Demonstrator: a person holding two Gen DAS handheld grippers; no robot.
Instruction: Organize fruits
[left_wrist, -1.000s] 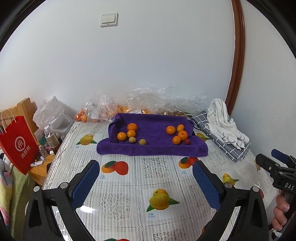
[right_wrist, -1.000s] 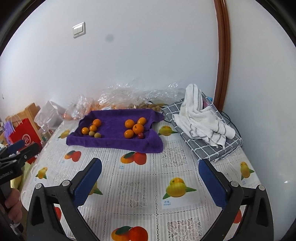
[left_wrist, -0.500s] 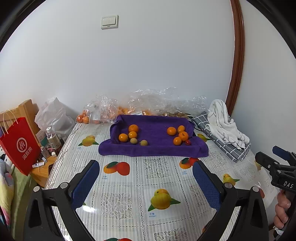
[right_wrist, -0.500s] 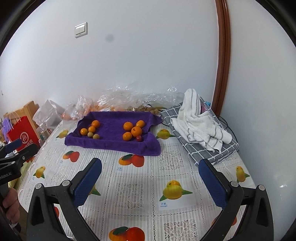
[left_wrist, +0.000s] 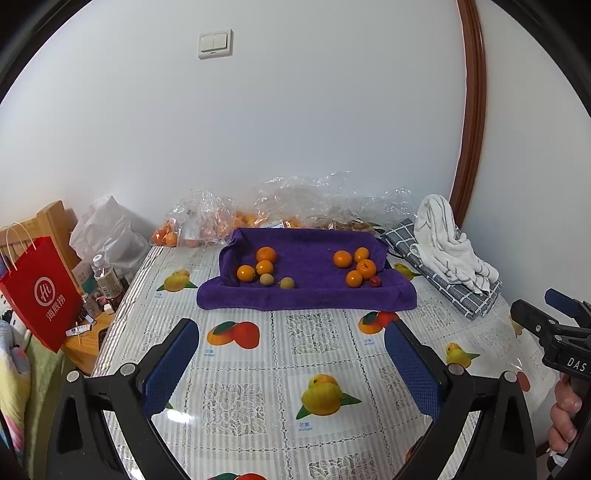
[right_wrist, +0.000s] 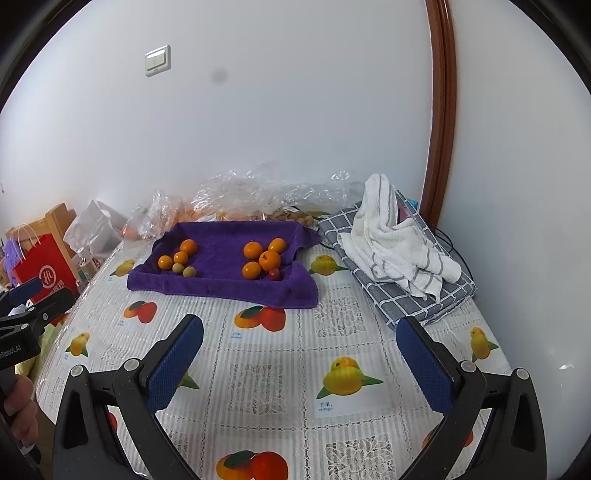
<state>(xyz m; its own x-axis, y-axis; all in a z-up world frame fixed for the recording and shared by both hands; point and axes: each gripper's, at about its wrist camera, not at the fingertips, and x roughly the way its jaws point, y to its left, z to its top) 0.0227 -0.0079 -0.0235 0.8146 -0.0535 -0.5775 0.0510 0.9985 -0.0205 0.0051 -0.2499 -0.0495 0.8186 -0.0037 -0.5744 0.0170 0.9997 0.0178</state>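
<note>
A purple towel (left_wrist: 306, 291) (right_wrist: 221, 286) lies at the far side of the table with fruit on it. On its left lie three oranges (left_wrist: 265, 254) (right_wrist: 188, 246) and two small green fruits (left_wrist: 286, 283) (right_wrist: 189, 272). On its right lie several oranges (left_wrist: 365, 268) (right_wrist: 269, 260) and one small red fruit (left_wrist: 375, 281) (right_wrist: 274, 273). My left gripper (left_wrist: 291, 358) is open and empty, well short of the towel. My right gripper (right_wrist: 299, 350) is also open and empty, near the front of the table.
Clear plastic bags of fruit (left_wrist: 207, 225) line the wall behind the towel. A white towel (right_wrist: 391, 236) lies on a grey checked cloth (right_wrist: 417, 295) at the right. A red paper bag (left_wrist: 40, 291) and bottles (left_wrist: 105, 277) stand off the table's left edge.
Both grippers have pulled back and risen a little, so the towel and fruit look slightly farther away. Both stay open.
</note>
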